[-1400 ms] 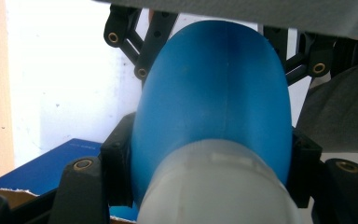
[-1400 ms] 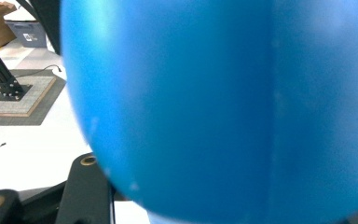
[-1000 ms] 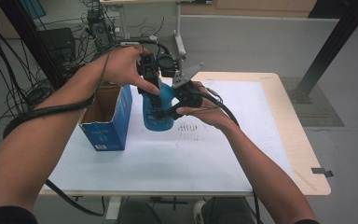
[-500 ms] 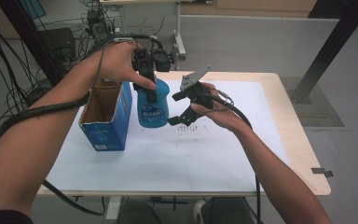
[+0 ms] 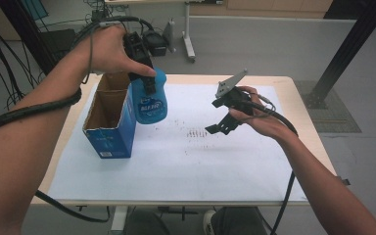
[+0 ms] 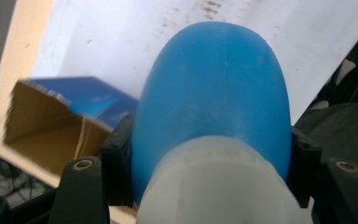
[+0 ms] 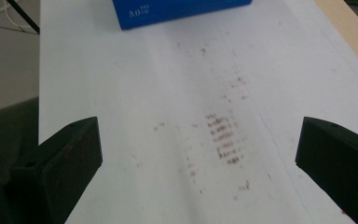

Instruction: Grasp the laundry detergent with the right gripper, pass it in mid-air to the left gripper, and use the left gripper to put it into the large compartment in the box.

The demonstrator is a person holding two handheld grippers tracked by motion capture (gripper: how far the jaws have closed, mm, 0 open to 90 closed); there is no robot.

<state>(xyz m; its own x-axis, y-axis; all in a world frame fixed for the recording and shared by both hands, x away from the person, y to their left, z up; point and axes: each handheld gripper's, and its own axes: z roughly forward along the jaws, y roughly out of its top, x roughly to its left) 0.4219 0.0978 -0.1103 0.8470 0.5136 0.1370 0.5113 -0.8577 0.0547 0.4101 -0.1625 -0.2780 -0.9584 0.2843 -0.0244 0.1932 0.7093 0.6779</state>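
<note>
Left gripper (image 5: 144, 73) clamps the blue bottle (image 5: 149, 100) above the open box (image 5: 108, 117); right gripper (image 5: 223, 117) spread, empty; a tilted bottle could snag the box rim.

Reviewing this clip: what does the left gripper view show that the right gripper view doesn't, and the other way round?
Left gripper view: the blue bottle with its white cap clamped between the jaws, and the blue box's open brown inside. Right gripper view: the right gripper wide open and empty, over reddish-brown stains. Both: the box and the white sheet.
</note>
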